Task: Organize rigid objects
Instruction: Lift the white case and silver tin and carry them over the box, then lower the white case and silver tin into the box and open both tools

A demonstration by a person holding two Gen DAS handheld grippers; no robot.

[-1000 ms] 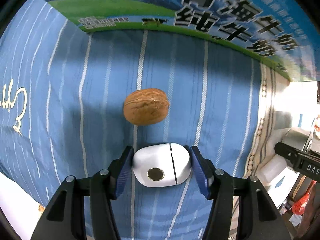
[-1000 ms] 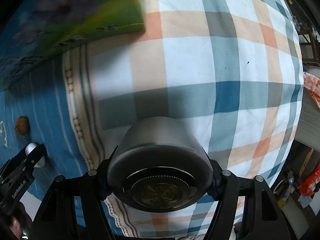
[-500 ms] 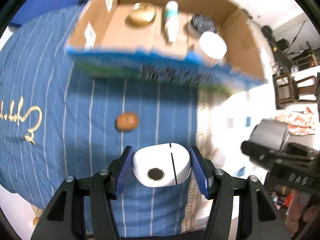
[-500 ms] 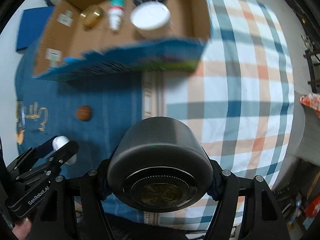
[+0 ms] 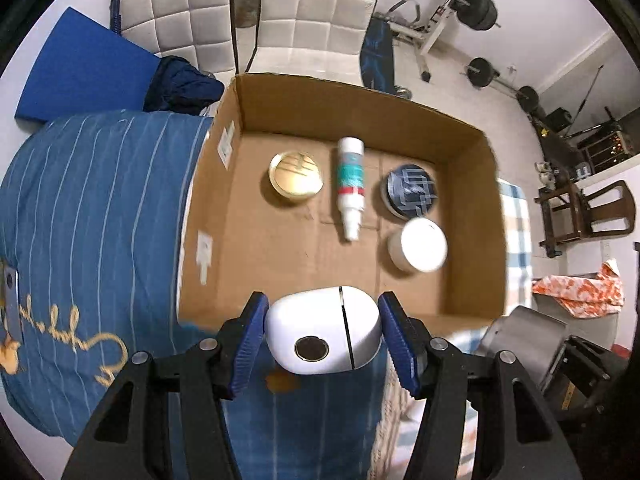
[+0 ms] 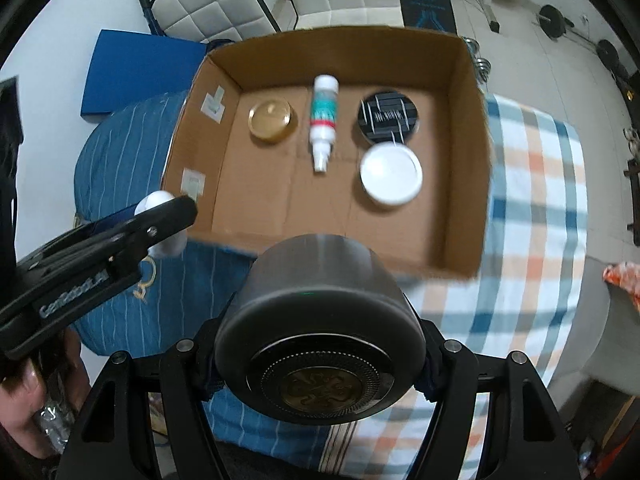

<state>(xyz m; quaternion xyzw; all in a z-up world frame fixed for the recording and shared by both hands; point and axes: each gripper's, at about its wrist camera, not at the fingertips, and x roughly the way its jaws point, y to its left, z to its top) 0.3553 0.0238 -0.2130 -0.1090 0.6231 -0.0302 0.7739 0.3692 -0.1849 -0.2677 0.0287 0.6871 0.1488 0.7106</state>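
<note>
Both grippers rising since 1 s ago: views were low over the bedding w/ box wall filling the top, now looking down into the open box. Left gripper clenching a white case, hanging just short of the near box edge, walnut below on the blue cover. Right gripper grasping a dark tin, also just short of the near wall, right of the left one. Box lying straight ahead of both claws, long axis running left-right across the view. Inside: gold tin, bottle lying w/ nozzle toward us, patterned tin, white jar, all toward back/right. Free floor looking biggest at near-left and near-centre, so the left case is prob. going in there; right tin has a tighter gap in front of the jar. Near wall needs clearing first by both.
</note>
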